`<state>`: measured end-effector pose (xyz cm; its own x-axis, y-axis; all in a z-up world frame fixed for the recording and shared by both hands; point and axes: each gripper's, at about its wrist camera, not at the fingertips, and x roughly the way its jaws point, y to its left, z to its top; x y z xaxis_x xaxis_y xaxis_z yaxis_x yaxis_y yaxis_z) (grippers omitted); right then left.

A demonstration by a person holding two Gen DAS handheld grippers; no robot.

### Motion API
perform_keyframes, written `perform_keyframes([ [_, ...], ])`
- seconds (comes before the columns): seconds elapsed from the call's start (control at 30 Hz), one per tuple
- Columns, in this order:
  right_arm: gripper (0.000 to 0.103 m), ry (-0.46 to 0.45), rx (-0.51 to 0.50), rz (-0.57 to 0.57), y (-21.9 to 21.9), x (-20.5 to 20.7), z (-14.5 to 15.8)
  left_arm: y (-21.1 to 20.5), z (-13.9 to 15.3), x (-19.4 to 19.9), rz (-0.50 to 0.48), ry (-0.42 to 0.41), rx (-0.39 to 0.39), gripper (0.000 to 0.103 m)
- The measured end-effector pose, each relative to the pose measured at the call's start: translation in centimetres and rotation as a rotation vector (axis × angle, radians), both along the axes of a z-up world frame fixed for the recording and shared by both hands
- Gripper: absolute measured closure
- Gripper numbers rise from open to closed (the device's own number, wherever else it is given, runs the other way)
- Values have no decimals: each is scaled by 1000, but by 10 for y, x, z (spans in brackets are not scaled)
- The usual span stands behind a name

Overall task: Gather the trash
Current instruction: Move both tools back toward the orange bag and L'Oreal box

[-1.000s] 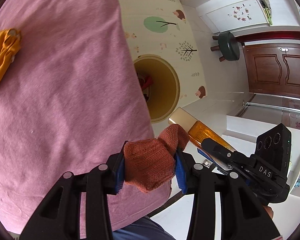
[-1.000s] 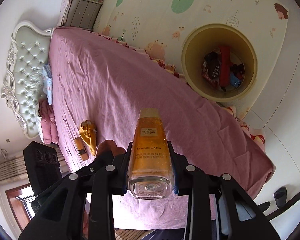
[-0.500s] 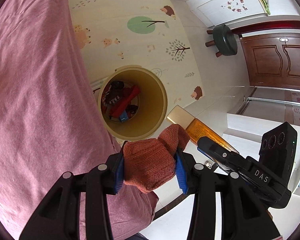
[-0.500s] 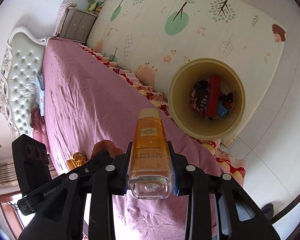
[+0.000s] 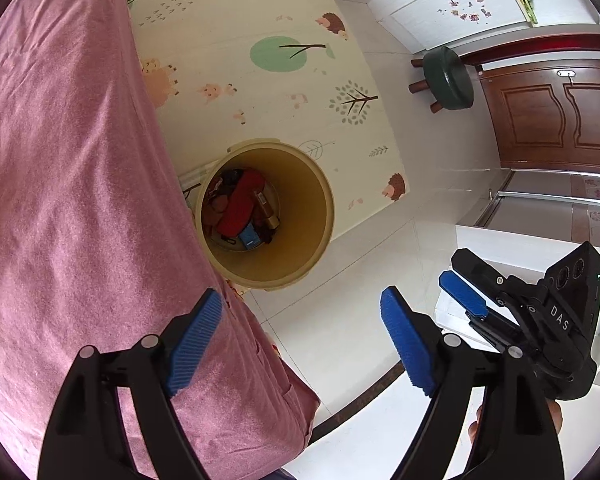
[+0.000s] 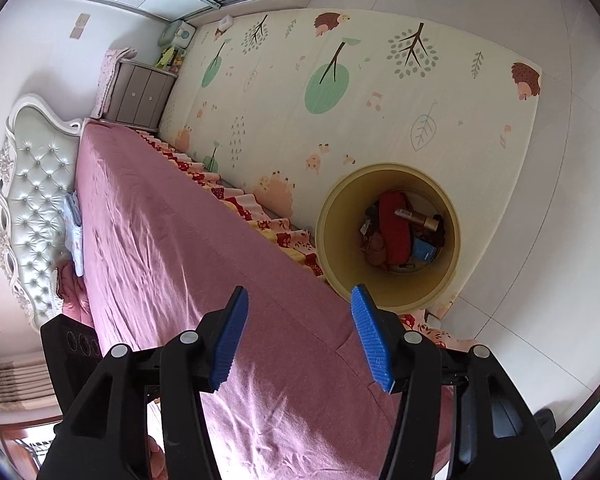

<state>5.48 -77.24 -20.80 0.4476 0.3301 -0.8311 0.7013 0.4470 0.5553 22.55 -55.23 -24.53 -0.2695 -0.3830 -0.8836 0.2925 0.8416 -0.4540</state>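
A yellow round bin (image 5: 324, 216) stands on the play mat beside the bed; it also shows in the right wrist view (image 6: 328, 216). Inside lie a red packet (image 5: 240, 206), the amber bottle with a gold cap (image 6: 418, 220), a rust-coloured knitted piece (image 6: 376, 246) and a blue box (image 6: 423, 251). My left gripper (image 5: 302, 340) is open and empty, above the bed's corner and the tiled floor. My right gripper (image 6: 298, 336) is open and empty, above the bed's edge near the bin. The right gripper also shows in the left wrist view (image 5: 466, 294).
A pink-sheeted bed (image 6: 172, 264) with a tufted headboard (image 6: 32, 200) fills the left. A patterned play mat (image 6: 380, 92) covers the floor. A green stool (image 5: 446, 78), a wooden door (image 5: 556, 116) and a grey nightstand (image 6: 140, 96) stand around.
Both grippers have opened. The knitted piece has left the left gripper and the amber bottle has left the right gripper; both now lie in the bin.
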Motion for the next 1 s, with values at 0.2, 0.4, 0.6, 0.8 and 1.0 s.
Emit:
perform_keyframes([
  [0.2,50,-1,-5,68,37,7,11,40,14,-3,39,-28,11,21],
  [0.4,49,-22,5,175,95,19,24,102,31,-11,99,-63,24,21],
  [0.6,46,-35,11,315,169,30,33,178,45,-27,171,-100,53,18],
  [0.8,40,-40,7,443,243,44,36,262,46,-44,282,-93,94,9],
  [1.0,33,-66,-4,521,309,64,35,339,42,-53,397,-92,145,5],
])
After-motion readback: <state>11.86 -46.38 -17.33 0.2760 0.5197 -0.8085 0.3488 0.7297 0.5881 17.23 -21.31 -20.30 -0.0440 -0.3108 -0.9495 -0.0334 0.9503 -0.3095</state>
